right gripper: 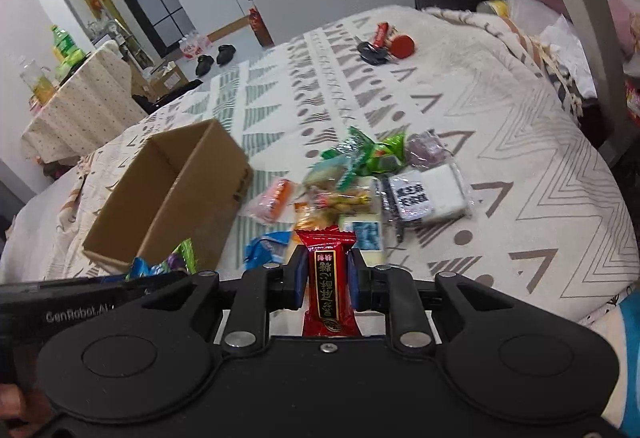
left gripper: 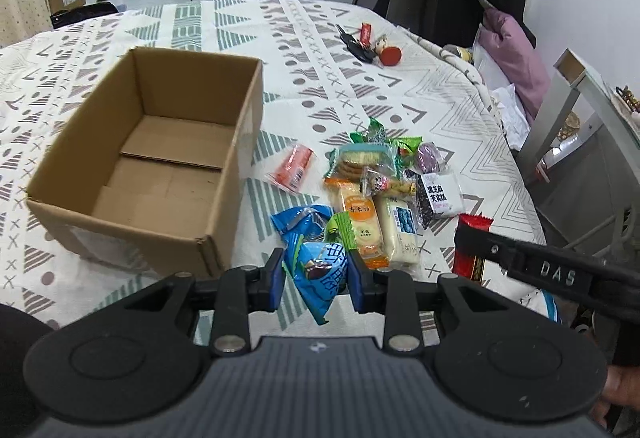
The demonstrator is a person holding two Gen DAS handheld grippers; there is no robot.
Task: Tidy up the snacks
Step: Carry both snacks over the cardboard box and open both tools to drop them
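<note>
On the patterned tablecloth (left gripper: 400,50) the empty cardboard box (left gripper: 168,142) sits left of the snack pile (left gripper: 376,190), so it's mid-transfer: left gripper (left gripper: 316,270) clamps a blue packet (left gripper: 316,274), right gripper (right gripper: 327,274) clamps a red bar (right gripper: 326,282), and next each needs carrying over the box and releasing.

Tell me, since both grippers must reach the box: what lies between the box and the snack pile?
One orange-red packet lies on the cloth between the box and the pile; otherwise bare cloth. The left wrist view shows it best.
</note>
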